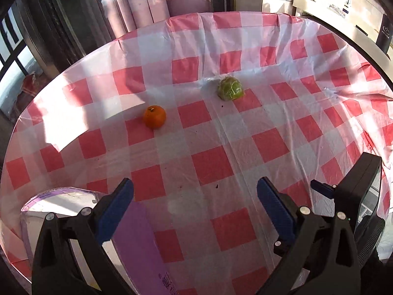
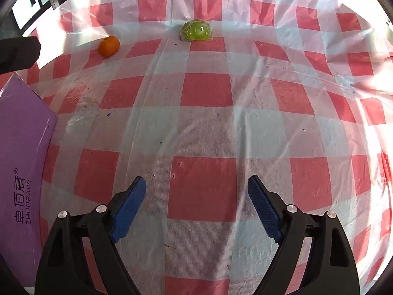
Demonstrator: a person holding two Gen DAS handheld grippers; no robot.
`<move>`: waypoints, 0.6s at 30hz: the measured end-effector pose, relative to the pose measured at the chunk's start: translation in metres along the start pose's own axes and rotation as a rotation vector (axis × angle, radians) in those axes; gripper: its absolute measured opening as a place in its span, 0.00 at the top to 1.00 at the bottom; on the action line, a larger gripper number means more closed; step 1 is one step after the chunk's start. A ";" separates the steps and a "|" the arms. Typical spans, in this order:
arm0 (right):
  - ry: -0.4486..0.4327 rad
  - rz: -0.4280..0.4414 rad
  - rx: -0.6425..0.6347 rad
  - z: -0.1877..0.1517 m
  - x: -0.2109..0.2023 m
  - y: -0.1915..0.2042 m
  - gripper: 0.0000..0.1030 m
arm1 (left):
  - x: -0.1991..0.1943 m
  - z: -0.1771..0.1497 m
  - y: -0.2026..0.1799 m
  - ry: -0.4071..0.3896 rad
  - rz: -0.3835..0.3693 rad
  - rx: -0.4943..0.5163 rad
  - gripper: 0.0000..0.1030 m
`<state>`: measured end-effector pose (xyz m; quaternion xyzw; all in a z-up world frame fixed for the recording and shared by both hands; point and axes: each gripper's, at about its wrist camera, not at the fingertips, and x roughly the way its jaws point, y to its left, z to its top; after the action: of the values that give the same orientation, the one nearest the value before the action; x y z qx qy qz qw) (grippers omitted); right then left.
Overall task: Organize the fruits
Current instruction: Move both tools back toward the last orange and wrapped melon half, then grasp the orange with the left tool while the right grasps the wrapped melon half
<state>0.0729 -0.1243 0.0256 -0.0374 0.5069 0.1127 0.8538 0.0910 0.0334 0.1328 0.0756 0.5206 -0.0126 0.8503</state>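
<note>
Red-and-white checked plastic tablecloth covered the table in both views, wrinkled and lit by patches of sun. Nearest the right camera, the right gripper stood wide apart with nothing between its blue pads, hovering over the cloth. Just to its left lay a purple box printed with ZHUOBAIYI. Likewise the left gripper was spread wide and held nothing; its left finger sat over the purple box's lid and the box's white open inside, and the right gripper's black body showed just beside it on the right. Farther ahead of both tools, well apart from the fingers, an orange rested on the cloth to the left, and a green half fruit wrapped in clear film sat beyond it to the right, flat side down.
</note>
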 end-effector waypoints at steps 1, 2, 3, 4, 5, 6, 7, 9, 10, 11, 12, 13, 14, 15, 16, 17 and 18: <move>-0.014 0.000 -0.009 0.013 0.007 -0.004 0.20 | 0.011 0.008 0.002 0.029 0.019 -0.011 0.03; -0.028 -0.003 -0.021 0.024 0.014 -0.007 0.20 | 0.022 0.014 0.004 0.055 0.042 -0.017 0.03; -0.039 -0.005 -0.032 0.036 0.020 -0.010 0.20 | 0.033 0.021 0.006 0.083 0.067 -0.025 0.03; -0.049 -0.003 -0.039 0.048 0.026 -0.013 0.20 | 0.043 0.027 0.009 0.106 0.085 -0.035 0.03; -0.060 -0.001 -0.044 0.061 0.032 -0.016 0.20 | 0.051 0.032 0.011 0.120 0.095 -0.046 0.03; -0.070 -0.001 -0.050 0.073 0.038 -0.018 0.20 | 0.059 0.037 0.014 0.128 0.105 -0.058 0.03; -0.078 0.000 -0.059 0.084 0.044 -0.020 0.19 | 0.065 0.041 0.016 0.134 0.113 -0.069 0.03; -0.091 0.011 -0.075 0.105 0.055 -0.021 0.19 | 0.075 0.046 0.022 0.144 0.130 -0.089 0.03; -0.098 0.017 -0.086 0.116 0.060 -0.020 0.19 | 0.080 0.048 0.025 0.151 0.136 -0.104 0.03; -0.104 0.024 -0.097 0.125 0.065 -0.018 0.18 | 0.084 0.048 0.028 0.160 0.137 -0.120 0.03; -0.110 0.031 -0.108 0.135 0.070 -0.016 0.18 | 0.089 0.049 0.031 0.172 0.137 -0.138 0.03; -0.116 0.037 -0.119 0.144 0.075 -0.014 0.18 | 0.094 0.049 0.034 0.185 0.138 -0.157 0.03; -0.121 0.043 -0.127 0.151 0.078 -0.011 0.18 | 0.098 0.048 0.036 0.198 0.140 -0.173 0.03; -0.128 0.049 -0.135 0.159 0.082 -0.009 0.18 | 0.102 0.048 0.038 0.211 0.140 -0.188 0.03; -0.135 0.053 -0.141 0.166 0.086 -0.006 0.17 | 0.105 0.047 0.040 0.222 0.141 -0.200 0.03; -0.141 0.057 -0.144 0.171 0.089 -0.004 0.17 | 0.108 0.046 0.041 0.230 0.143 -0.208 0.03; -0.146 0.060 -0.144 0.176 0.091 -0.002 0.16 | 0.112 0.046 0.042 0.237 0.146 -0.213 0.03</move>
<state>0.2666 -0.0807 0.0310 -0.0751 0.4350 0.1769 0.8797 0.1867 0.0751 0.0590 0.0238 0.6087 0.1135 0.7849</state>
